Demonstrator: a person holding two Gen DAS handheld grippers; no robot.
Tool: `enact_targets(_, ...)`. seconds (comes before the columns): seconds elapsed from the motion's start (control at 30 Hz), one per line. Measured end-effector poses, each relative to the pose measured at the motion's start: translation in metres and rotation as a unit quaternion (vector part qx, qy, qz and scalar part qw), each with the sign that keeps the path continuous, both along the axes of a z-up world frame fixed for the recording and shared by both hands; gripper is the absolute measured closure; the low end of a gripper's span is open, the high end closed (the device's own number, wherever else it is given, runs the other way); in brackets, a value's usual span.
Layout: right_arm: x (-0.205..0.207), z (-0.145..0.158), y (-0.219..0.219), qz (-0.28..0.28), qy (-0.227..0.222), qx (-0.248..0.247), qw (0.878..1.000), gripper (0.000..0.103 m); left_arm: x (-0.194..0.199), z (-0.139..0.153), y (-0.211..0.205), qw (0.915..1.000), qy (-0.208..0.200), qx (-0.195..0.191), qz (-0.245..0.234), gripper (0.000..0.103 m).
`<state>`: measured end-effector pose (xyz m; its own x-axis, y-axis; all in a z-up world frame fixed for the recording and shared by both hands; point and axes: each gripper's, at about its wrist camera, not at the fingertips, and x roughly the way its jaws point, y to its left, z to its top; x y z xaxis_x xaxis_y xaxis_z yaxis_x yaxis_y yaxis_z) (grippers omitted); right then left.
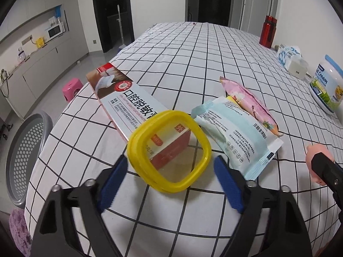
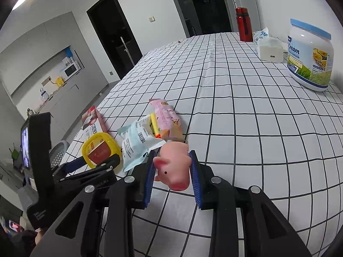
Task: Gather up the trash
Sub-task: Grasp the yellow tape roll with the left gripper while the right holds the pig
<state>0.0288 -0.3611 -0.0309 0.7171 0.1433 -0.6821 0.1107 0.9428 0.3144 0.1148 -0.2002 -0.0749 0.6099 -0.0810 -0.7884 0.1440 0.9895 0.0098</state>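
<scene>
Our left claw stands open around the yellow lid, pads not yet pressing, near the table's left edge. We judge the grasp is in hand; next we must close, then carry it to the grey basket. The lid lies tilted on the long box, which runs along that edge. Our right claw grips a pink pig toy.

Yellow ring lid, pale blue wrapper, pink pig toy, black-gridded white tablecloth, red bottle
</scene>
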Motion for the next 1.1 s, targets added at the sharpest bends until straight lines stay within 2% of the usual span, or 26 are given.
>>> enact_targets(0.03, 0.0, 0.0, -0.001, 0.0, -0.001, 0.001, 1.0, 0.073, 0.0, -0.001, -0.001, 1.0, 0.001, 0.001, -0.001, 0.033)
enact_targets(0.6, 0.001, -0.003, -0.002, -0.007, 0.002, 0.008, 1.0, 0.073, -0.034, 0.031, 0.028, 0.9992, -0.032, -0.02, -0.016, 0.036)
enact_targets(0.7, -0.001, -0.003, -0.001, -0.01, 0.004, 0.015, 1.0, 0.073, -0.039, 0.036, 0.04, 0.9988, -0.036, -0.027, -0.019, 0.042)
enact_targets(0.73, -0.002, -0.003, 0.0, -0.013, 0.004, 0.013, 1.0, 0.073, -0.041, 0.037, 0.044, 0.9987, -0.034, -0.03, -0.02, 0.044)
enact_targets(1.1, -0.02, -0.005, 0.016, -0.031, 0.011, 0.016, 0.999, 0.073, -0.056, 0.034, 0.075, 0.9982, -0.023, -0.045, -0.032, 0.047)
